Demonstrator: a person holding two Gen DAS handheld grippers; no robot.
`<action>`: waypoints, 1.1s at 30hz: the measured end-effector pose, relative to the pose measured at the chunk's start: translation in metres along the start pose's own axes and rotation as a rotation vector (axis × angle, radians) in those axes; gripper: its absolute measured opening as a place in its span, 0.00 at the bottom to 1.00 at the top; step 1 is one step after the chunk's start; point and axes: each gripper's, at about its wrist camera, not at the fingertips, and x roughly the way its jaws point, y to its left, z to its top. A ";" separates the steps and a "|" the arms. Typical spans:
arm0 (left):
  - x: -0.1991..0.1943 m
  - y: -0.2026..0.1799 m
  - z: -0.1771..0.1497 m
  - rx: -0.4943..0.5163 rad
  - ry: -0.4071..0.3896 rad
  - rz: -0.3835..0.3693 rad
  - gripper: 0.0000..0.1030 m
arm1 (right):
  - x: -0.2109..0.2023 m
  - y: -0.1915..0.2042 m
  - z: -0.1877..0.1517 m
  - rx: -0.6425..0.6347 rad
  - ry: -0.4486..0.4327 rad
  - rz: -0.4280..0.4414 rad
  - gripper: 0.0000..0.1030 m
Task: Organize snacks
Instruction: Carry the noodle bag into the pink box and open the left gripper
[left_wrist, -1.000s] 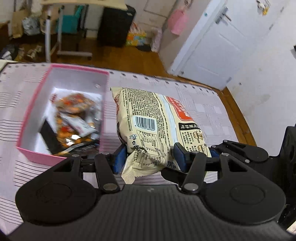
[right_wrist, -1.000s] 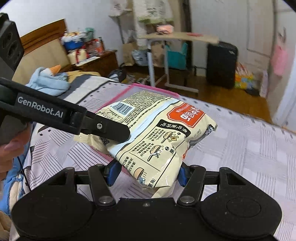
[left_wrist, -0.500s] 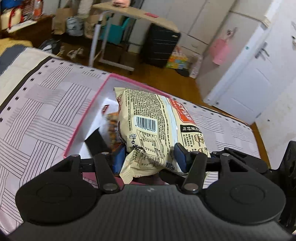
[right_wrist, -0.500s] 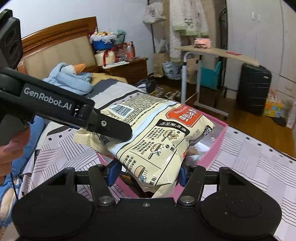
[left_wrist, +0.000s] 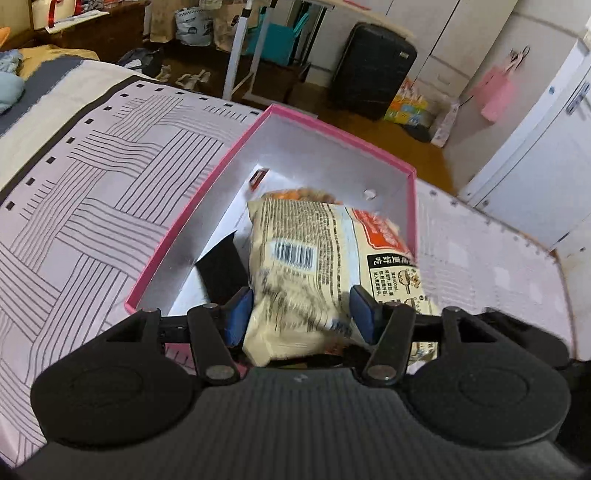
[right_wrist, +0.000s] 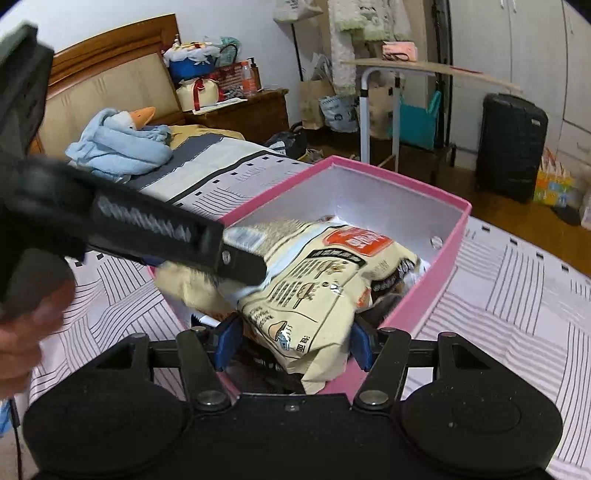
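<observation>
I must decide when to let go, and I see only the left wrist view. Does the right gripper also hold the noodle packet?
Observer: Yes. In the right wrist view, the right gripper has its jaws closed on the near end of the noodle packet.
Operator: Is this end already inside the box?
Observer: No. The near end overhangs the near wall of the pink box. Only the far end is inside.
Operator: Where does my left gripper sit on the packet?
Observer: From the side, the left gripper clamps the packet's left edge beside the barcode, above the box's left wall.
</observation>
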 end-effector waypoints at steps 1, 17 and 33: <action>0.002 -0.002 -0.003 0.004 -0.005 0.026 0.52 | -0.004 0.002 -0.002 -0.005 -0.004 -0.013 0.64; 0.003 -0.025 -0.005 0.067 -0.062 0.179 0.50 | -0.005 -0.014 -0.011 0.039 -0.062 -0.022 0.29; 0.012 -0.020 -0.002 0.063 -0.034 0.169 0.48 | -0.010 0.005 -0.015 0.004 -0.036 -0.067 0.29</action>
